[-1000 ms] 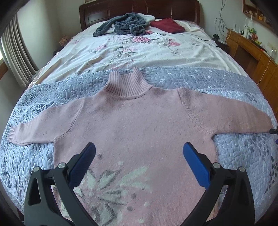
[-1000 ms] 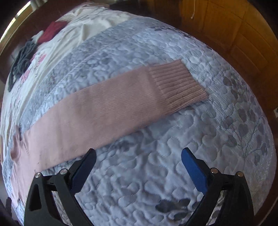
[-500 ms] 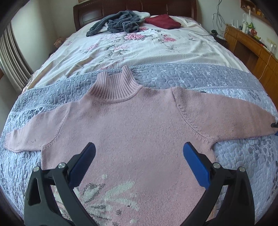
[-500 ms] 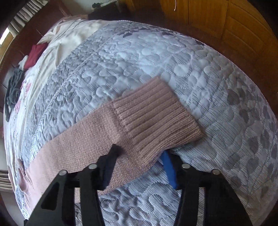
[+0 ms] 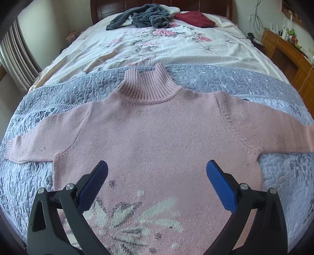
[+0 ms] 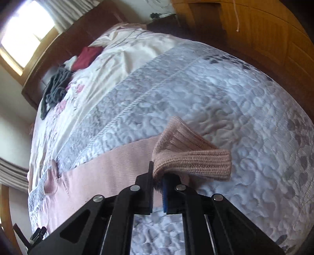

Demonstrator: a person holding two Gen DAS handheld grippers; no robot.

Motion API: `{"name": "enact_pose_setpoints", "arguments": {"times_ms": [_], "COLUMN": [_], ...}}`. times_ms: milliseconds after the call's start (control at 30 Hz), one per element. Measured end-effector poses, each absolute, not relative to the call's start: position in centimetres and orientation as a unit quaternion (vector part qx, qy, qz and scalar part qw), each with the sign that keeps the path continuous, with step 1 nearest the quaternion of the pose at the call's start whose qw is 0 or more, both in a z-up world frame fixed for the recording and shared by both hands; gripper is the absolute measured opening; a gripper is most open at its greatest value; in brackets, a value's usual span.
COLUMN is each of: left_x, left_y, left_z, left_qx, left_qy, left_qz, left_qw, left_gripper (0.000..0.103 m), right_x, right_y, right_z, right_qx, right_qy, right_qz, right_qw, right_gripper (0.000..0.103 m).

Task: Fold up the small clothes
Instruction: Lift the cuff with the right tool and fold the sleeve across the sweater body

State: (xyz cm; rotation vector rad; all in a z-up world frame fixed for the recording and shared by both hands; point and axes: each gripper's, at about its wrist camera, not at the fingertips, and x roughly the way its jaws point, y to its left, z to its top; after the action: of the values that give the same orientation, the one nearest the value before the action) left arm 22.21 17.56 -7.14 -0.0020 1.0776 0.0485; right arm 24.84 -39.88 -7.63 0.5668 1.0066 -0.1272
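1. A pink sweater point(image 5: 157, 137) lay flat and face up on the grey quilt point(image 5: 225, 80) across the foot of the bed, its ribbed collar point(image 5: 149, 86) pointing toward the headboard point(image 5: 102, 7).
2. Both sleeves were stretched out sideways; the left cuff point(image 5: 9, 149) rested on the quilt near the bed's edge.
3. A pale flower pattern point(image 5: 137, 215) covered the sweater's lower front.
4. The left gripper point(image 5: 157, 180) hung over the sweater's lower body, jaws spread wide with nothing between them; the blue pads point(image 5: 219, 182) showed apart, one on either side of the flower pattern.
5. The right gripper point(image 6: 157, 188) had its jaws pressed together, pinching the right cuff point(image 6: 194, 160).
6. That cuff was raised off the quilt and curled over the fingertips, while the rest of the sleeve point(image 6: 109, 168) stayed on the bed.
7. Beyond the quilt lay a floral sheet point(image 5: 166, 45).
8. Near the headboard sat a crumpled grey garment point(image 5: 145, 17) and, just beside it, a folded red one point(image 5: 194, 18).
9. A wooden cabinet point(image 5: 290, 55) stood along the bed's right side.
10. A bright window point(image 6: 25, 33) showed in the right wrist view.
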Motion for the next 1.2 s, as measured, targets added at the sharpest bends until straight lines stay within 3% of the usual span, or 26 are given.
{"name": "enact_pose_setpoints", "arguments": {"times_ms": [333,733,900,1033,1200], "left_x": [21.0,20.5,20.5,20.6,21.2], "left_y": [22.2,25.4,25.9,25.7,24.4], "left_z": [-8.4,-8.8,-9.2,-9.5,-9.8], "left_qx": [-0.016,-0.057,-0.059,-0.058,-0.066], "left_qy": [0.537,0.541,0.547,0.551,0.556], "left_qz": [0.033,0.032,0.029,0.026,0.01], "left_qw": [0.843,0.838,0.835,0.832,0.829], "left_gripper": [0.099,0.099,0.099,0.099,0.099], "right_x": [27.2,28.4,28.5,27.7,25.1], "right_y": [-22.2,-6.8,-4.4,-4.3,-7.1], "right_z": [-6.1,-9.3,-11.9,-13.4,-11.9], "right_qx": [0.167,0.113,0.106,0.123,0.132], "right_qy": [0.497,0.534,0.562,0.592,0.578], "right_qz": [0.058,0.159,0.17,0.204,0.219], "right_qw": [0.85,0.823,0.802,0.77,0.775], "right_gripper": [0.006,0.006,0.008,0.024,0.025]}}
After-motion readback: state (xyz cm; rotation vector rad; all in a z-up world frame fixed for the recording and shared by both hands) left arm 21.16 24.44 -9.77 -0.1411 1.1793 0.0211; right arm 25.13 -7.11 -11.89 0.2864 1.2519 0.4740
